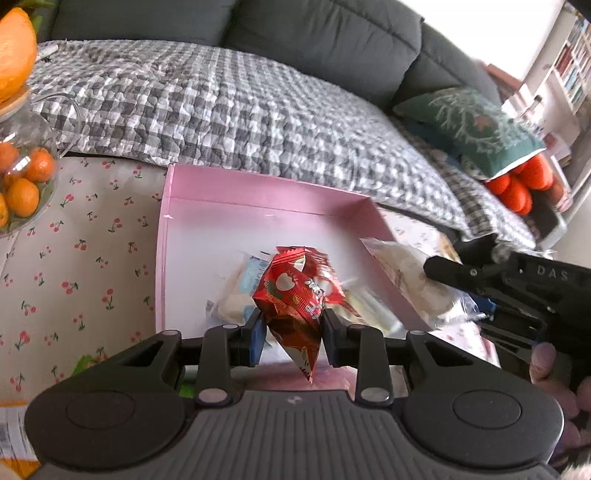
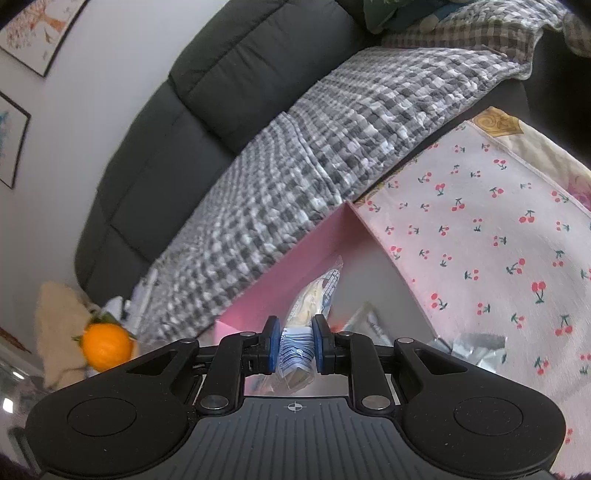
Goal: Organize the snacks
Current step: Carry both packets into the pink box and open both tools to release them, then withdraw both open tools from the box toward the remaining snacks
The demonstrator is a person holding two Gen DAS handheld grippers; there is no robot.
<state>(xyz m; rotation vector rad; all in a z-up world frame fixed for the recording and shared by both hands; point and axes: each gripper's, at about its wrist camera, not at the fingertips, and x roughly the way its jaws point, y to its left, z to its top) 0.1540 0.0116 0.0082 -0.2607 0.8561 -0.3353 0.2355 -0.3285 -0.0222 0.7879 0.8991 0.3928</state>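
Cherry-print cloth (image 1: 92, 236) lies under the pink box (image 1: 164, 258), where my left gripper (image 1: 293, 328) pinches a red snack packet (image 1: 295, 291) above its floor; my right gripper (image 2: 294, 345) clamps a clear cookie packet (image 2: 295, 354) over its right wall, sofa (image 1: 332, 44) behind

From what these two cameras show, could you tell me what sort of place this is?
Most likely a home living room: a dark grey sofa with a checked blanket over its seat, a table under a cherry-print cloth, and bookshelves at the far right.
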